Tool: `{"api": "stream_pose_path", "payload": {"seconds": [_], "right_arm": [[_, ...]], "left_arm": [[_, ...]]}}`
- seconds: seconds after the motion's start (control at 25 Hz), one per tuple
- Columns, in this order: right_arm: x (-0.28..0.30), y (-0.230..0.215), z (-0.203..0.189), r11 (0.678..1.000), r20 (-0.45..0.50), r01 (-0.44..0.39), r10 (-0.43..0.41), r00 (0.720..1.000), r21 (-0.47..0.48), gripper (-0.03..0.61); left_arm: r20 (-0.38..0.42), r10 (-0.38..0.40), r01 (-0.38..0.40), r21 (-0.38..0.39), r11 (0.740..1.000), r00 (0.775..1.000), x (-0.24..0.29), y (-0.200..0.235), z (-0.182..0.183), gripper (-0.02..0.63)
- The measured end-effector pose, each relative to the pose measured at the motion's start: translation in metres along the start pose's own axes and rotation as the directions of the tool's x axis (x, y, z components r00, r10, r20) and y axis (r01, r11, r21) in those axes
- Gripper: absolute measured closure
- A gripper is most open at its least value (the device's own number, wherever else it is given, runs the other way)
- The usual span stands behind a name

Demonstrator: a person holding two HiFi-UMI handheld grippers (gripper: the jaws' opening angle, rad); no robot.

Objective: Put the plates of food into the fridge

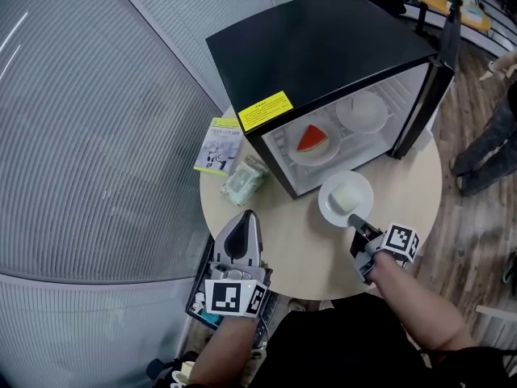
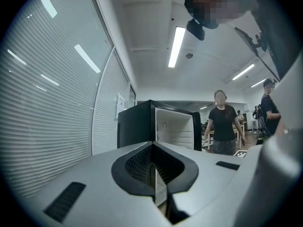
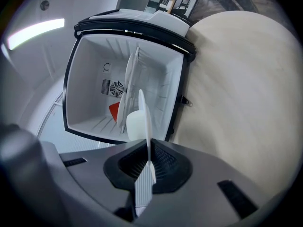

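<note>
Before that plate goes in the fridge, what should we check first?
1. Open fridge door: ok.
2. Grip of right hand-held gripper on plate rim, shut: ok.
3. White food sitting on that plate: ok.
4. Free table between plate and fridge: ok.
5. Room beside the cake plate and back plate: cannot tell.
6. Idle left hand-held gripper, shut, empty, off to the side: ok.
</note>
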State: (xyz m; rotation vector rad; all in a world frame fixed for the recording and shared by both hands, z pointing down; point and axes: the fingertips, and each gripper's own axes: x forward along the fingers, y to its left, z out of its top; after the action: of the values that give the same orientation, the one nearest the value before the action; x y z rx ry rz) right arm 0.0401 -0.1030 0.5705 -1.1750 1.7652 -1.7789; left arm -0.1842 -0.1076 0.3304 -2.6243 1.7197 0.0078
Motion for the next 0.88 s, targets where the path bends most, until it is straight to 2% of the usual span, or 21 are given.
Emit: {"api": "stream_pose_path", "payload": {"seconds": [0.12, 0.44, 0.88], "right_arm": [[0.008, -0.003, 0.011, 1.000, -0.017, 0.000, 0.001, 1.000, 0.025, 0.561], [0.042, -0.010, 0.038, 1.000, -0.075, 0.014, -0.014, 0.997, 0.004, 0.561], [0.087, -0.015, 0.055, 0.998, -0.100, 0.021, -0.015, 0.995, 0.062, 0.561]], "left_arm": [[-0.007, 0.025, -0.025, -0.005, 1.000, 1.000, 0.012, -0.001, -0.007, 0.609], [-0.023, 0.087, -0.087, -0.017, 0.996, 0.996, 0.040, 0.003, -0.017, 0.609], [-0.086, 0.095, -0.094, 0.021, 0.995, 0.992, 0.067, 0.019, -0.035, 0.609]]}}
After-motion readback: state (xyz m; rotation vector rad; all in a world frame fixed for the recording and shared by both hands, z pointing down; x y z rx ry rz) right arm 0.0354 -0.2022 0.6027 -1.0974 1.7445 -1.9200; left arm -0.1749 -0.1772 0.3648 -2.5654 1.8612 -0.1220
